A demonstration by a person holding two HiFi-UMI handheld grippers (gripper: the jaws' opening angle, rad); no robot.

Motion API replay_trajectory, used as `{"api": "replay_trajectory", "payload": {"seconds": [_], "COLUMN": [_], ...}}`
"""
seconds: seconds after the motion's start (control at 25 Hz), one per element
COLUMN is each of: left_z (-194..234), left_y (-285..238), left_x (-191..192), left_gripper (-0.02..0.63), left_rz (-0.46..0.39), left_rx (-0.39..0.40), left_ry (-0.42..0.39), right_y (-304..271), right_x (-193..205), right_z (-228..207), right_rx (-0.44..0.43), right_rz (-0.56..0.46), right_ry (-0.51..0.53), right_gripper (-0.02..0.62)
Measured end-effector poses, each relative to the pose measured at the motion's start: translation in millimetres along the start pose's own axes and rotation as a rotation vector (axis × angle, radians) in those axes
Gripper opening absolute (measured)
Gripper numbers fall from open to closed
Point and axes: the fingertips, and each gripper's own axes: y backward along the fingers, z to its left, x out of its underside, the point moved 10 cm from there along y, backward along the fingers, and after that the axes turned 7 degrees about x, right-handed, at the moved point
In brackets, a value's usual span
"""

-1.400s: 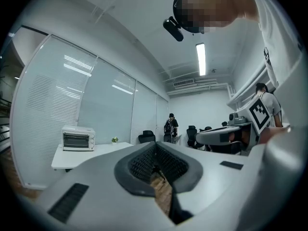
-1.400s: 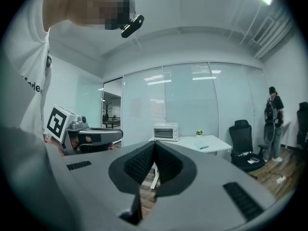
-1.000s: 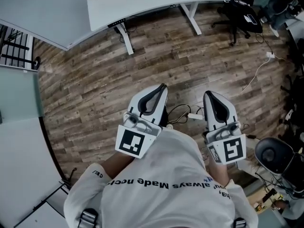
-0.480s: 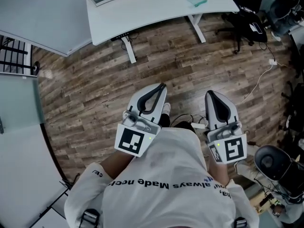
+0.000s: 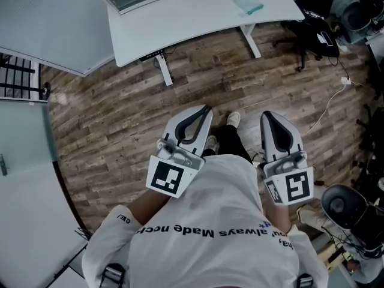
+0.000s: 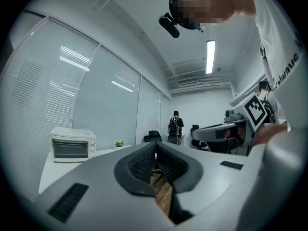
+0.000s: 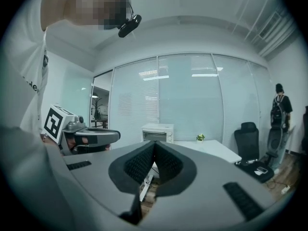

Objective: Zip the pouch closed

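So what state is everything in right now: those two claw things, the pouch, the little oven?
Left gripper: jaws shut, nothing between them.
Right gripper: jaws shut, nothing between them.
Pouch: lying on the white desk, untouched; too far to tell whether zipped.
Toaster oven: door closed.

White T-shirt (image 5: 210,218) with dark lettering, black trousers (image 5: 231,144), white shoe (image 5: 233,119) at 12 o'clock. White left gripper (image 5: 206,109), 10 o'clock, and right gripper (image 5: 266,114), 2 o'clock, have black-lined jaws and black-and-white marker cubes (image 5: 166,178).
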Motion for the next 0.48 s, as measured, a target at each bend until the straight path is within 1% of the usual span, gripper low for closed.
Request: {"api": "replay_trajectory", "payload": {"seconds": [0.28, 0.48], "left_z": [17.1, 30.4], "left_y": [-38.0, -86.0], "left_x": [2.3, 11.5], "left_gripper": [0.021, 0.021], "left_rz": [0.012, 0.029], "left_rx": [-0.004, 0.014], "left_ry": [-0.009, -0.005], "right_y": [-26.0, -53.8], "right_x": [7.9, 11.9], "right_z": [-32.8, -71.7], "right_rx": [0.006, 0.018], "right_rz": [0.005, 0.003], "right_ry": [-0.027, -0.038], "right_gripper": [0.008, 0.008]}}
